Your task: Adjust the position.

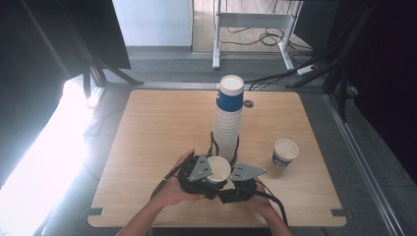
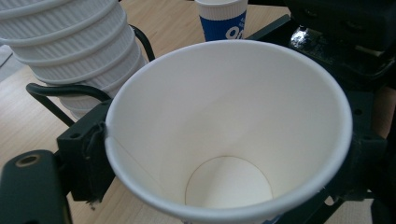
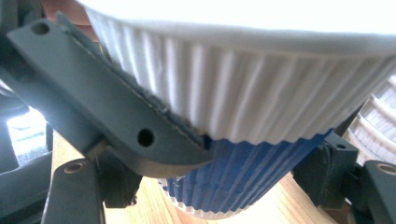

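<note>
Both grippers met over one white-rimmed, ribbed paper cup with a blue lower wall [image 1: 218, 168], held upright and open-mouthed near the middle of the light wooden table's [image 1: 147, 147] near edge. The left gripper [image 1: 199, 172] sat at the cup's left, its black jaws bracketing the rim; in the left gripper view a jaw pad lay against the cup [image 2: 229, 130] wall at the rim, so it appeared clamped on the cup (the far jaw only partly seen). The right gripper [image 1: 241, 179] sat at the cup's right. In the right gripper view one dark jaw crossed the white ribbed band of the cup [image 3: 243, 93] and pressed on it, the other jaw set against the blue part on the opposite side: clamped on the cup as well. Just behind the cup, toward the table's centre, stood a tall stack of white ribbed paper cups topped with a blue band [image 1: 229, 115], seated in a black wire holder [image 1: 213, 145]. A single blue-and-white paper cup [image 1: 285, 153] stood apart toward the right edge. Cup interior empty and clean.
</note>
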`<state>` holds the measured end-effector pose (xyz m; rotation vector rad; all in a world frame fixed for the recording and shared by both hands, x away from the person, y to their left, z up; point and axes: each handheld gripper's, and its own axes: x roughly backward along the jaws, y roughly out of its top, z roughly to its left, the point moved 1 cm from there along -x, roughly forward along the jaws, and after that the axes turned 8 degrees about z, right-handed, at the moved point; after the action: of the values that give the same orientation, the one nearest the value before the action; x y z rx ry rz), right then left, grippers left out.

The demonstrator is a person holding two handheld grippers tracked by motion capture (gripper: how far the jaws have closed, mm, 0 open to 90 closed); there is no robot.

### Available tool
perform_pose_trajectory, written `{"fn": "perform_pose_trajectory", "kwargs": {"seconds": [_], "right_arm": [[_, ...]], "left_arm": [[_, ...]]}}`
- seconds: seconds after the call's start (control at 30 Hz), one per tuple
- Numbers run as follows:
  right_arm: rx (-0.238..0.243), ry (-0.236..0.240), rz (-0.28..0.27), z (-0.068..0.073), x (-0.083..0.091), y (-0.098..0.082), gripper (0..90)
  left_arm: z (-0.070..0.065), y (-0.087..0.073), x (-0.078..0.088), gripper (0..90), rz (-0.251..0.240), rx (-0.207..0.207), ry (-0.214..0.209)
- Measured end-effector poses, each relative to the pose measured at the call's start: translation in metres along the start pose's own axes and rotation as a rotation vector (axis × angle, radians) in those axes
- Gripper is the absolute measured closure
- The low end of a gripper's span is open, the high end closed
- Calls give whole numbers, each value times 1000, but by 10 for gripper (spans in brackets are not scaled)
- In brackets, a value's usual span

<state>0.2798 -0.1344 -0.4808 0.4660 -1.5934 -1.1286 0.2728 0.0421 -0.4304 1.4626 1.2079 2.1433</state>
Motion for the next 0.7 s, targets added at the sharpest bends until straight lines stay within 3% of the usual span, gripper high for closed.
{"fn": "perform_pose_trajectory", "kwargs": {"seconds": [0.4, 0.5, 0.63, 0.7], "right_arm": [[0, -39, -43, -3, 7, -5, 275], [-2, -49, -41, -3, 9, -6, 275], [-14, -74, -43, -6, 13, -7, 274], [-25, -86, -50, -8, 16, -8, 274]], "left_arm": [[4, -8, 26, 64, -126, 94, -34], [6, -14, 35, 64, -167, 128, -45], [11, -28, 42, 65, -202, 180, -29], [15, -37, 44, 67, -212, 227, -30]]}}
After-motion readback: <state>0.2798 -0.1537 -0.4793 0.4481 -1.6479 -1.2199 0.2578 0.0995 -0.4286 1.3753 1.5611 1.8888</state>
